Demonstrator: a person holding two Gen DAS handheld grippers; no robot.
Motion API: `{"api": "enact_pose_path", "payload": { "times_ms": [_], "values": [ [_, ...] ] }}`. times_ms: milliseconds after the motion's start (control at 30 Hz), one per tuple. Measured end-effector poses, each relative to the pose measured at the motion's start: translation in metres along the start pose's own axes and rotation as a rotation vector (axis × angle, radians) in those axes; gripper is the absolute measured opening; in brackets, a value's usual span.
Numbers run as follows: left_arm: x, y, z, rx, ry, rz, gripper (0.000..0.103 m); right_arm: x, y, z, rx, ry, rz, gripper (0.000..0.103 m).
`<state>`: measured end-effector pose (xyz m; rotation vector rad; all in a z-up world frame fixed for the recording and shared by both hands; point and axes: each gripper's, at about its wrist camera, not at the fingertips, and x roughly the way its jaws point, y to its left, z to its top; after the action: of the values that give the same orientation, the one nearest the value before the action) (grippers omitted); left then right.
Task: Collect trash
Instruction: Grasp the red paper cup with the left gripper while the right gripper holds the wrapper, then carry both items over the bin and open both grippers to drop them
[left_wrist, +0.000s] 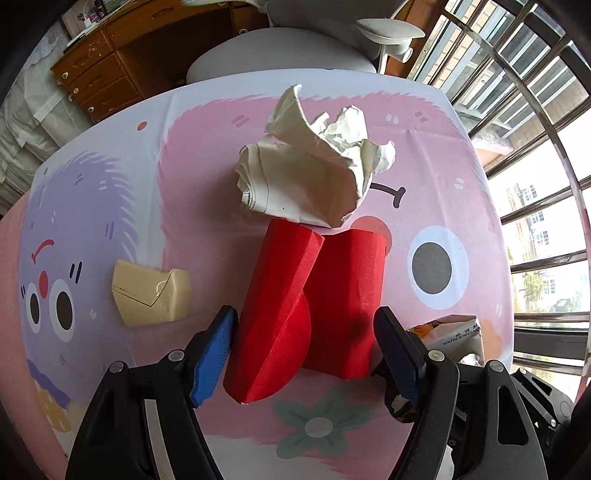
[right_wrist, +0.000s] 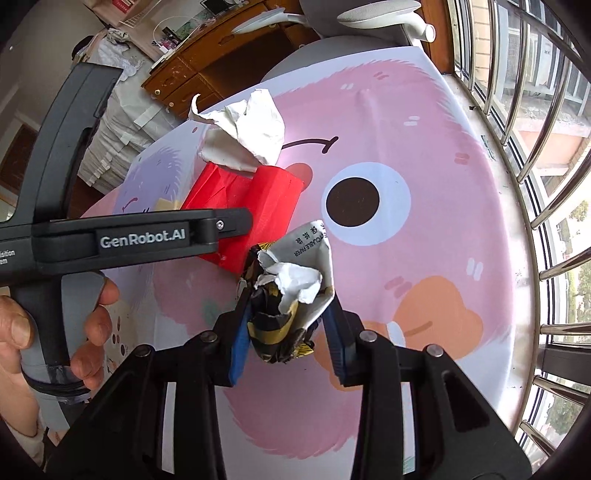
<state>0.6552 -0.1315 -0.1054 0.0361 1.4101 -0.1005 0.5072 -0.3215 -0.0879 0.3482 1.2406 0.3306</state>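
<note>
Nearest to me, the right tongs (right_wrist: 286, 332) are clamped on a crumpled wrapper (right_wrist: 291, 291), a black, yellow and white wad with printed lettering, pinched between the two blue pads and held over the counter (right_wrist: 461, 221) with its pink cartoon cloth. A hand (right_wrist: 55, 325) at the left grips the handle of the other tool. The left tongs (left_wrist: 306, 350) stand apart, one blue finger on each side of a red paper container (left_wrist: 314, 295) whose two folded halves lean together; the left finger is just beside its wall, but I cannot tell whether either one touches. A crumpled white paper wad (left_wrist: 314, 166) sits on the container's far end. To the left of it, apart on the cloth, lies a cream-coloured plastic piece (left_wrist: 151, 291). Beyond the counter stand a grey chair (left_wrist: 280, 51) and a wooden desk with drawers (left_wrist: 99, 81), with window bars (left_wrist: 535, 110) along the right.
</note>
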Motion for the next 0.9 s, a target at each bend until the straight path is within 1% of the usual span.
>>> {"api": "enact_pose_path", "payload": {
  "times_ms": [33, 200, 333, 400, 433, 467, 500, 533, 567, 600, 633, 767, 867, 900],
  "values": [
    [0.001, -0.006, 0.0, 0.014, -0.002, 0.025, 0.077, -0.004, -0.003, -0.004, 0.01, -0.001, 0.0, 0.032],
    [0.009, -0.032, -0.001, 0.058, -0.017, 0.099, 0.077, -0.012, -0.006, -0.019, 0.03, -0.005, -0.01, 0.032],
    [0.016, -0.052, -0.008, 0.096, -0.017, 0.158, 0.077, -0.019, -0.013, -0.027, 0.056, -0.005, -0.013, 0.032],
    [0.021, -0.061, -0.014, 0.115, -0.013, 0.176, 0.077, -0.023, -0.016, -0.031, 0.064, -0.011, -0.02, 0.032],
    [0.021, -0.063, -0.017, 0.115, -0.022, 0.181, 0.075, -0.025, -0.017, -0.033, 0.067, -0.014, -0.024, 0.032],
    [0.02, -0.064, -0.019, 0.109, -0.039, 0.174, 0.071, -0.027, -0.017, -0.034, 0.071, -0.017, -0.027, 0.032],
    [0.019, -0.064, -0.021, 0.103, -0.047, 0.154, 0.061, -0.029, -0.018, -0.036, 0.074, -0.019, -0.031, 0.032],
    [0.017, -0.062, -0.022, 0.093, -0.05, 0.141, 0.046, -0.032, -0.018, -0.039, 0.077, -0.021, -0.035, 0.032],
    [0.014, -0.06, -0.024, 0.081, -0.059, 0.139, 0.041, -0.034, -0.018, -0.042, 0.079, -0.024, -0.039, 0.032],
    [0.009, -0.057, -0.027, 0.071, -0.07, 0.124, 0.029, -0.036, -0.018, -0.045, 0.081, -0.026, -0.043, 0.032],
    [0.004, -0.053, -0.03, 0.059, -0.074, 0.097, 0.022, -0.038, -0.018, -0.048, 0.083, -0.028, -0.045, 0.032],
    [-0.022, -0.026, -0.05, 0.008, -0.116, 0.006, 0.018, -0.048, -0.01, -0.062, 0.083, -0.039, -0.049, 0.032],
    [-0.049, -0.007, -0.08, -0.006, -0.148, -0.065, 0.018, -0.058, 0.004, -0.077, 0.072, -0.044, -0.052, 0.032],
    [-0.061, -0.002, -0.092, -0.005, -0.161, -0.07, 0.018, -0.06, 0.01, -0.081, 0.064, -0.047, -0.051, 0.032]
  ]
}}
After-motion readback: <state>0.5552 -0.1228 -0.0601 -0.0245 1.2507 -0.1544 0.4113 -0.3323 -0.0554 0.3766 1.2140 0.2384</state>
